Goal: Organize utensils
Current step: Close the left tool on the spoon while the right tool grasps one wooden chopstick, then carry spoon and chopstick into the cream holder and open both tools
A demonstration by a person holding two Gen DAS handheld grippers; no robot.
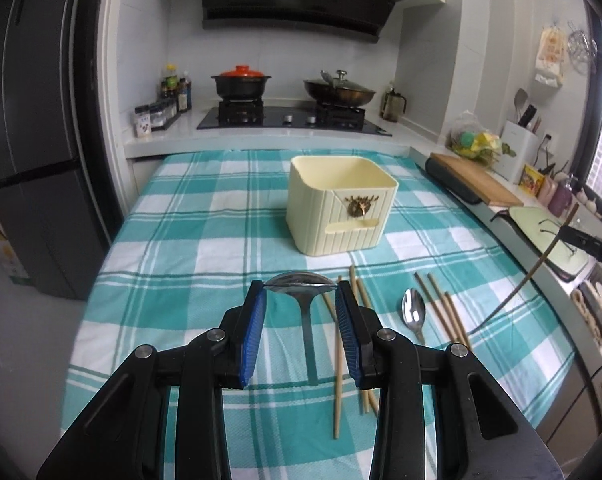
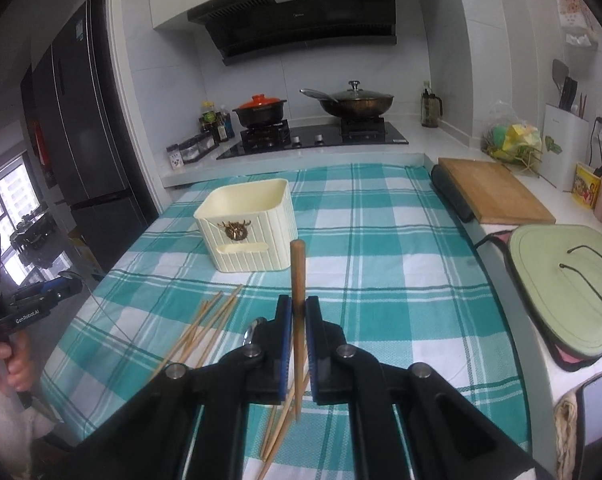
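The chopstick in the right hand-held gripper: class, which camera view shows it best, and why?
The right wrist view: the chopstick stands upright, clamped between the right hand-held gripper pads. The left wrist view shows it only as a thin dark line hanging from that gripper at the edge.

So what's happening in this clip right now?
A person with a gripper in each hand is sorting utensils on a checked tablecloth. The left gripper is shut on a metal spoon by its bowl; the right gripper is shut on one brown chopstick. The cream utensil holder looks empty. Another spoon and several chopsticks lie on the cloth.
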